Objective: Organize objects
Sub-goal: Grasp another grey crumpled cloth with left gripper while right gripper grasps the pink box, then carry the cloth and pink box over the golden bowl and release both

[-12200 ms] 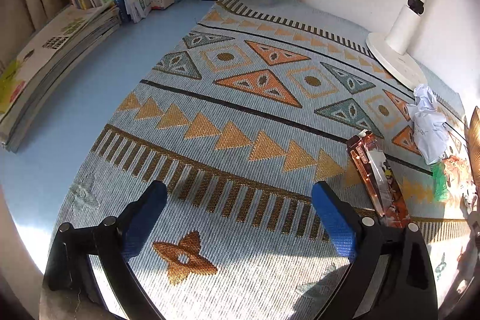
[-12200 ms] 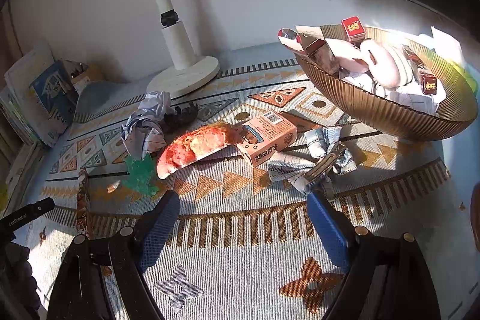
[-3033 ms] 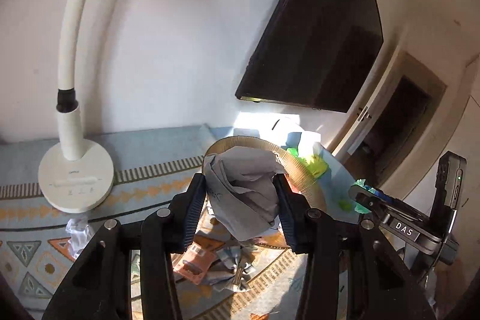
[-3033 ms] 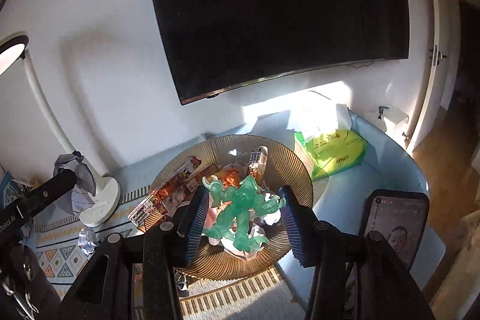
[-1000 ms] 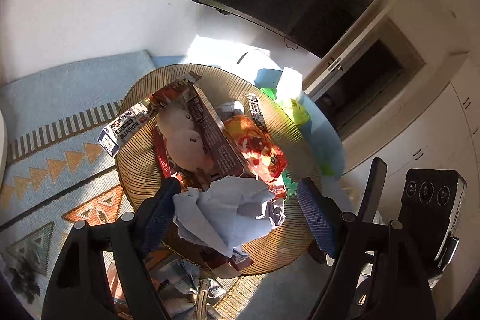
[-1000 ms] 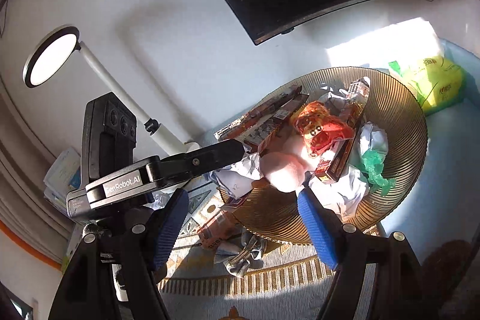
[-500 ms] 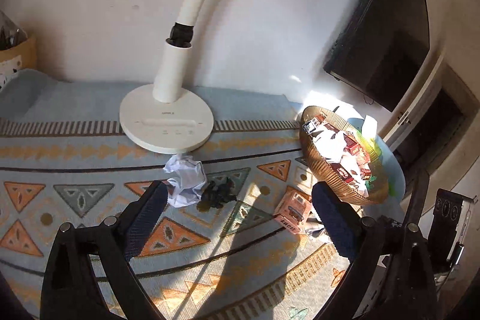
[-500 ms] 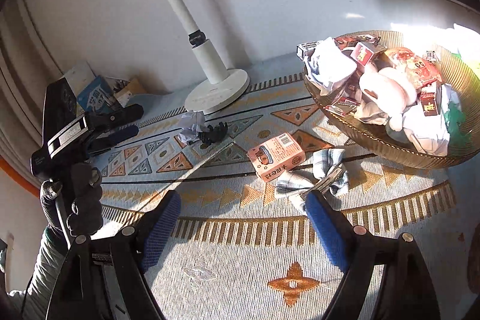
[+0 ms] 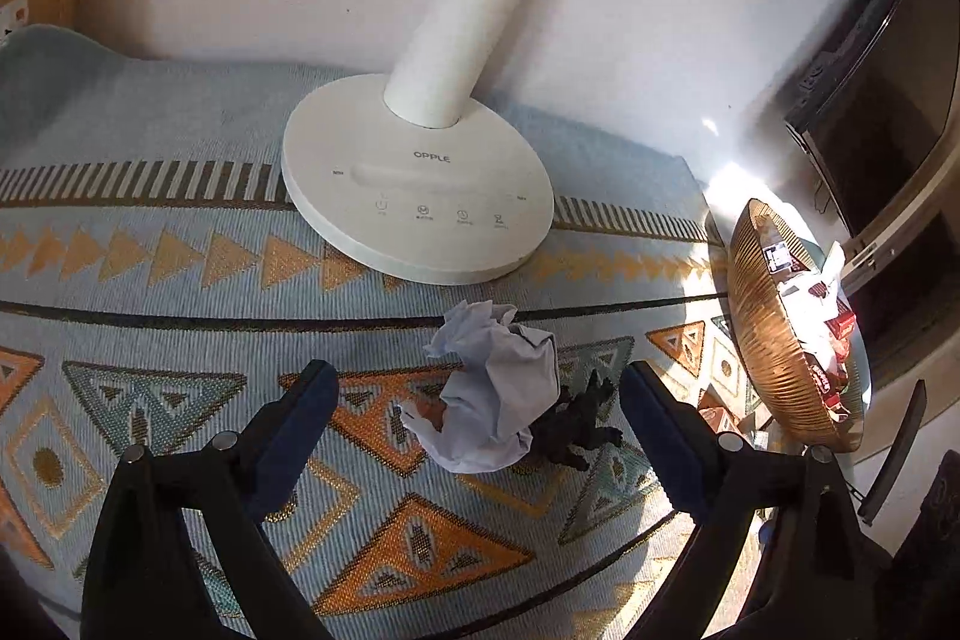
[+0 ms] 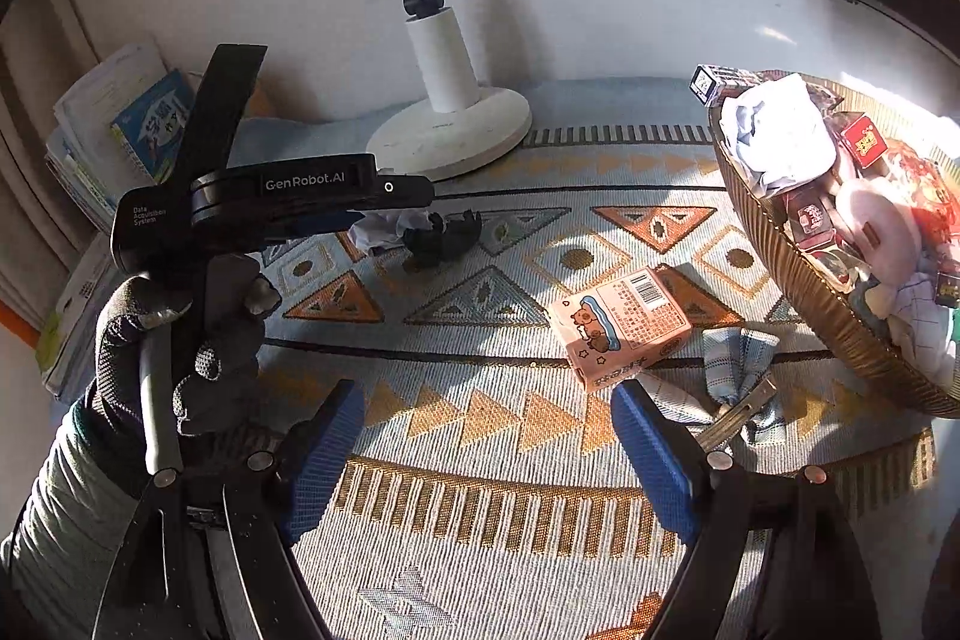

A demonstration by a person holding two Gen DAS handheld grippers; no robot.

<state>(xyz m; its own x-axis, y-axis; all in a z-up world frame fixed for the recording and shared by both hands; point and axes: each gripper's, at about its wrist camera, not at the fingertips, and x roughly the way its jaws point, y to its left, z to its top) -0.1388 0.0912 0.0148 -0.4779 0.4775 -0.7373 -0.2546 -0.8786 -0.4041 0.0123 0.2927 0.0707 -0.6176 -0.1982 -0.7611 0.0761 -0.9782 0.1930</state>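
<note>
The crumpled paper (image 9: 489, 388), just in front of the lamp base (image 9: 414, 196), is framed by the spread, empty left gripper (image 9: 480, 400), whose jaws have just been narrowing; being light and crushable, it should be pinched across its middle

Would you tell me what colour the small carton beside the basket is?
Pale pink carton, clearest in the right wrist view.

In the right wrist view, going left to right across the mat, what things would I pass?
Crumpled paper → black toy figure → pink box → checked cloth → basket. The lamp base sits farther back, above the toy figure.
</note>
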